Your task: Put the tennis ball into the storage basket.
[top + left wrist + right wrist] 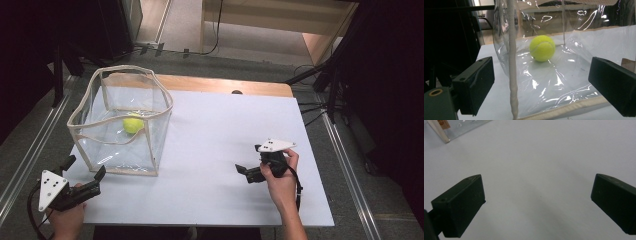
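Left hand-held gripper (86,172) at 7 o'clock on the worktop (225,150), jaws spread wide, nothing between them, aimed at the near corner of the clear bag (122,120). Right hand-held gripper (248,166) at 4 o'clock, also released, empty, pointing toward the bag across bare white surface, well apart from it.

Tennis ball (542,48) resting on the bag's floor, toward the far side, about 10 o'clock on the worktop. Seen through the plastic in the left gripper view; in the high view (133,123) sitting just behind the sagging front wall.

Risks, as judged from here:
- Bag soft, walls already slumped and rim uneven. Likely to fold or slide if pushed at the corner seam (512,75), since nothing pins it down.
- Ball free to roll. Any tug on the bag apt to send it to another corner, away from a reaching jaw.
- Approach from the side blocked by the plastic wall; entry needed over the rim from above, with a chance of snagging the cloth trim.
- Glare on the plastic apt to mislead on depth.

Ball: bright yellow-green, fuzzy felt, pale curved seam, round and undamaged. Bag: transparent, crinkled, boxy, edged in cream fabric tape, open at the top.
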`<state>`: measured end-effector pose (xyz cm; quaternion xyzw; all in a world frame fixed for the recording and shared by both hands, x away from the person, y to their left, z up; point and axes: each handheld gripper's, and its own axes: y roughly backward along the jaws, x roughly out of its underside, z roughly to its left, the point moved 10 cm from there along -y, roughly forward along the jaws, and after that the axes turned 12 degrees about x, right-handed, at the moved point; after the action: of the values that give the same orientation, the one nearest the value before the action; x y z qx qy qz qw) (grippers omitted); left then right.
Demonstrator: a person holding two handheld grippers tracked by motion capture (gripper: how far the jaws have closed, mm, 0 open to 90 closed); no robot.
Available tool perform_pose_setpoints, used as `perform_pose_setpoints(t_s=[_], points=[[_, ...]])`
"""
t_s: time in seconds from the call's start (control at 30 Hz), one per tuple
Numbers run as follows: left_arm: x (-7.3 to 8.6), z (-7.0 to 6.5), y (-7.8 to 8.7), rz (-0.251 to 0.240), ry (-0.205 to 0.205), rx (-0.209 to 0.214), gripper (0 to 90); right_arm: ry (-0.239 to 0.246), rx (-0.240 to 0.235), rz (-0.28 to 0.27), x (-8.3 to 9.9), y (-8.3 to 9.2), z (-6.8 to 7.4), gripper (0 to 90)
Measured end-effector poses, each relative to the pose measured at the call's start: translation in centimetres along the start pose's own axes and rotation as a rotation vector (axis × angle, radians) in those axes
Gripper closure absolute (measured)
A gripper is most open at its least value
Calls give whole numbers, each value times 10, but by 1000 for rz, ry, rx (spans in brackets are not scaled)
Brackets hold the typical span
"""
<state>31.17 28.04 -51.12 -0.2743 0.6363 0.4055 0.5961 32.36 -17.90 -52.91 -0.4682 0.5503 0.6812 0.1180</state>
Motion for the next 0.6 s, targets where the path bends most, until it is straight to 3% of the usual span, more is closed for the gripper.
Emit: perform_pose_setpoints(t_s=[0.3, 0.6], points=[[0, 0, 0, 3, -2, 0, 69, -53, 44, -37, 20, 16, -21, 0], [1, 0, 0, 7, -6, -2, 69, -79, 75, -74, 37, 24, -31, 0]])
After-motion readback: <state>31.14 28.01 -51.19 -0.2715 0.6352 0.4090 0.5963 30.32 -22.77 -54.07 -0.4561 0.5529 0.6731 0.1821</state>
